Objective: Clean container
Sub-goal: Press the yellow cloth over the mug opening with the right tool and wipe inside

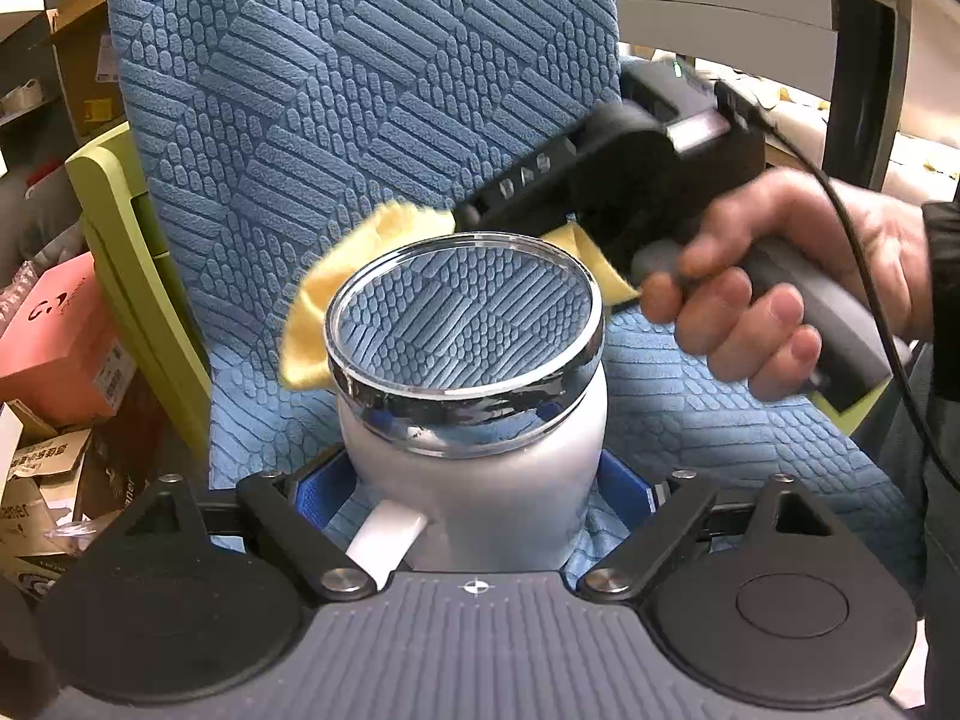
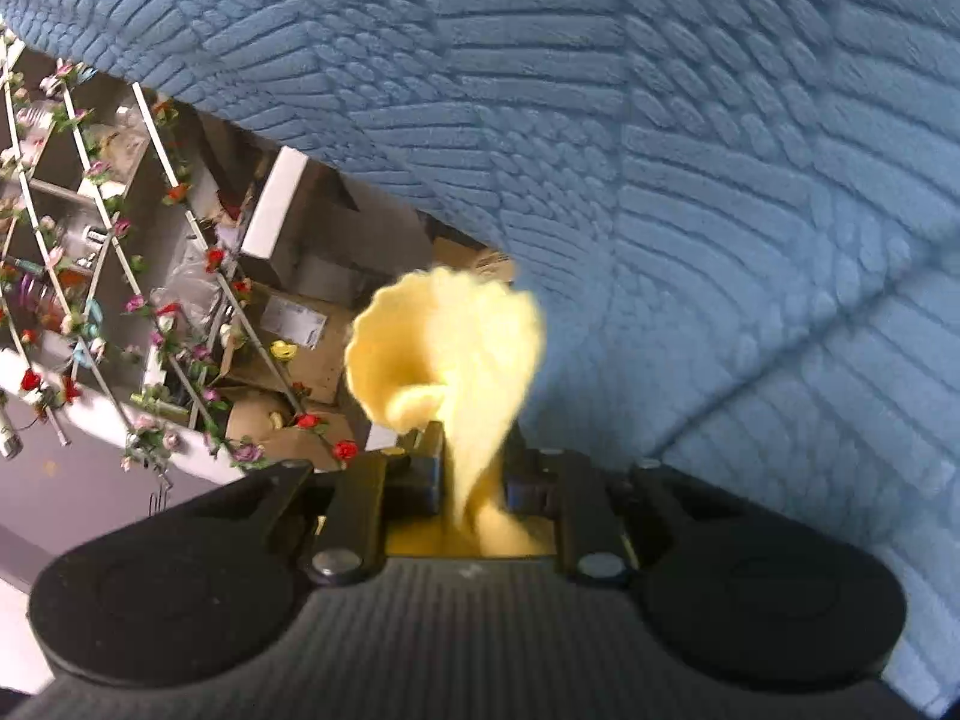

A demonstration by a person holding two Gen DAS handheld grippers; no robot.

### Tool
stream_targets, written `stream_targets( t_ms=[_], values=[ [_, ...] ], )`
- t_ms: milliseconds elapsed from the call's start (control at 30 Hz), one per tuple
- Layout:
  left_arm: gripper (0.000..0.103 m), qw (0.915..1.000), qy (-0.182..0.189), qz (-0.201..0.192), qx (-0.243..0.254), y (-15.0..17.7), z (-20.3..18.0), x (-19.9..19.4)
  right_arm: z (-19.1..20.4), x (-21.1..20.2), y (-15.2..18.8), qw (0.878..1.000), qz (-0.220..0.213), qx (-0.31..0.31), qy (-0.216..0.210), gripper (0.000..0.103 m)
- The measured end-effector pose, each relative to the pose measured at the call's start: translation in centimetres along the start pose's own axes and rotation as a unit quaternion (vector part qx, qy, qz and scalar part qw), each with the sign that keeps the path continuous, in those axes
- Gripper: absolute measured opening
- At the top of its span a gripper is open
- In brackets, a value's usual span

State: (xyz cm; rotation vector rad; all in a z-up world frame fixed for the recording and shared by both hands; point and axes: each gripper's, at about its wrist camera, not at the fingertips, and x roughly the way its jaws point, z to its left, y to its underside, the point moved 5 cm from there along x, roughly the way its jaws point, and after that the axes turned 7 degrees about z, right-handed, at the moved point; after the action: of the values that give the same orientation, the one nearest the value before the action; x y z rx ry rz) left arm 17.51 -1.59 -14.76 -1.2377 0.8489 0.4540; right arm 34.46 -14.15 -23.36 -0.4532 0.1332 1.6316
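Note:
A white ceramic container (image 1: 480,456) with a chrome rim, a clear lid (image 1: 465,312) and a side handle (image 1: 390,540) sits between the blue pads (image 1: 315,498) of my left gripper (image 1: 474,492), which is shut on its body. Behind the rim, my right gripper (image 1: 480,210) comes in from the right, held by a hand (image 1: 780,312). It pinches a yellow cloth (image 1: 312,330) that hangs against the far side of the container. In the right wrist view the cloth (image 2: 444,348) bunches out from between the shut fingers of the right gripper (image 2: 474,474).
A blue textured chair cover (image 1: 360,90) fills the background and lies under the container. A green chair frame (image 1: 120,228), a pink box (image 1: 60,348) and cardboard clutter stand at left. A black cable (image 1: 870,300) trails at right. A lattice with artificial flowers (image 2: 120,300) stands beyond.

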Motion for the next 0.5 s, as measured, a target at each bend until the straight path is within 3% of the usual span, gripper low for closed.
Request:
stream_targets(
  t_ms=[133, 233, 367, 500],
  values=[
    [0.090, 1.0000, -0.003, -0.001, -0.005, 0.0, -0.1, 0.1, -2.0, 0.1, 1.0, 0.997, -0.014, 0.040, 0.057, 0.019],
    [0.090, 0.9999, -0.007, -0.002, -0.010, -0.1, -0.3, 0.2, -0.8, -0.7, 1.6, 0.994, -0.050, 0.037, 0.094, 0.018],
    [0.089, 0.9996, -0.017, -0.006, -0.021, 0.0, -0.4, 0.2, 4.8, -4.9, 2.5, 0.975, -0.139, -0.068, 0.161, 0.018],
    [0.089, 0.9992, -0.027, -0.012, -0.027, 0.1, -0.5, 0.2, 11.1, -8.0, 4.8, 0.954, -0.203, -0.161, 0.153, 0.018]
  ],
)
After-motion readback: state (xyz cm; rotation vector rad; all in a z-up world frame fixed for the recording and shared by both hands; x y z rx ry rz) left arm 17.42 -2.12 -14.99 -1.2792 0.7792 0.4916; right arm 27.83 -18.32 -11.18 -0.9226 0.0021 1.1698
